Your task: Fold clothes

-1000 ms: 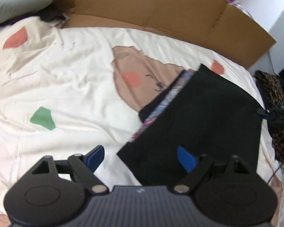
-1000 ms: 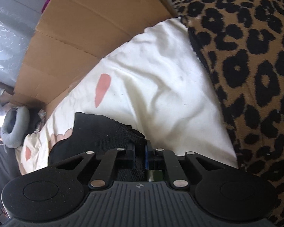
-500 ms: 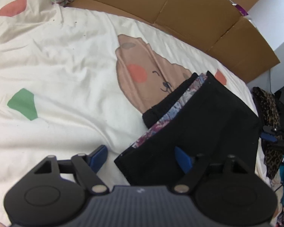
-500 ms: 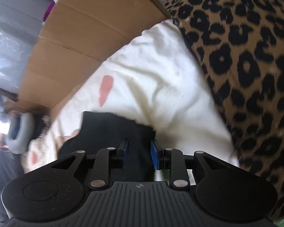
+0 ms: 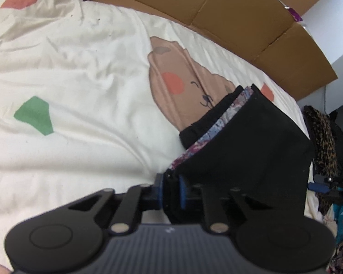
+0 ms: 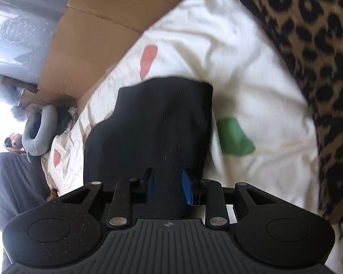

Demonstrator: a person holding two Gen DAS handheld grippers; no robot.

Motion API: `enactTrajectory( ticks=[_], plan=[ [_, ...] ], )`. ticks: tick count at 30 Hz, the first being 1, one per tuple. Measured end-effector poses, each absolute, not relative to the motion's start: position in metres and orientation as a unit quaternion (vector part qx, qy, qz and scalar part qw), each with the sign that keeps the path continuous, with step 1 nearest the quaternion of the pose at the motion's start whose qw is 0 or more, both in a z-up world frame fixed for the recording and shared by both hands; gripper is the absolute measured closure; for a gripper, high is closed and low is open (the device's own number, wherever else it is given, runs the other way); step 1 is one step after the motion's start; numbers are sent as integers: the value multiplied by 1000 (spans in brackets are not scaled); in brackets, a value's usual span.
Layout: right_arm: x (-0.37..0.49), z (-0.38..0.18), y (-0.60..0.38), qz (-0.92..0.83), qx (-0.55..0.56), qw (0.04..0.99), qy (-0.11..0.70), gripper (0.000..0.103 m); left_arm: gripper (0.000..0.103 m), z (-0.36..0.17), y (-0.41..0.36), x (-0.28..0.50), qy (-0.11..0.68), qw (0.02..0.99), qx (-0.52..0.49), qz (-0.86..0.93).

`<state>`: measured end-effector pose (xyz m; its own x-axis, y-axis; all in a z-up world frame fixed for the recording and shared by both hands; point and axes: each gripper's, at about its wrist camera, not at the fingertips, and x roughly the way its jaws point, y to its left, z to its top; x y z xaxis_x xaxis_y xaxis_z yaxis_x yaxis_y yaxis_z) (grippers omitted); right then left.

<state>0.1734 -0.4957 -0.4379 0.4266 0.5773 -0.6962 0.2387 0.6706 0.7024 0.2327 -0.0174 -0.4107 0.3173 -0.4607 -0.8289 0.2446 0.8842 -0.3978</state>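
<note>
Left gripper (image 5: 170, 190) angled down, just closed on the near corner of the black garment (image 5: 247, 150). Right gripper (image 6: 167, 188) apart, just opened, garment (image 6: 153, 123) between its pads. Folded, patterned lining showing at left edge.

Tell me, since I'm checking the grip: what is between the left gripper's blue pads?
In the left wrist view, the left gripper pinches the near corner of the black garment.

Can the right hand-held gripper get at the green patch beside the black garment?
Probably yes: the green patch lies bare just beside the black garment, and the right hand-held gripper has just been opening.
</note>
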Motion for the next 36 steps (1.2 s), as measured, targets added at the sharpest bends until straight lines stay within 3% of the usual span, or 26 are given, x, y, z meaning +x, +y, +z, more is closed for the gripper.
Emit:
enactTrajectory(
  ticks=[3,10,36],
  plan=[
    [171,-440,-491,112,393,746,526,65,94,-403,-19,231,532,814,-87,-216],
    [169,-441,-488,109,382,749,530,60,95,-382,-6,234,508,832,-94,-205],
    [158,-485,-481,92,441,727,518,54,95,-402,-9,241,532,825,-65,-178]
  ],
)
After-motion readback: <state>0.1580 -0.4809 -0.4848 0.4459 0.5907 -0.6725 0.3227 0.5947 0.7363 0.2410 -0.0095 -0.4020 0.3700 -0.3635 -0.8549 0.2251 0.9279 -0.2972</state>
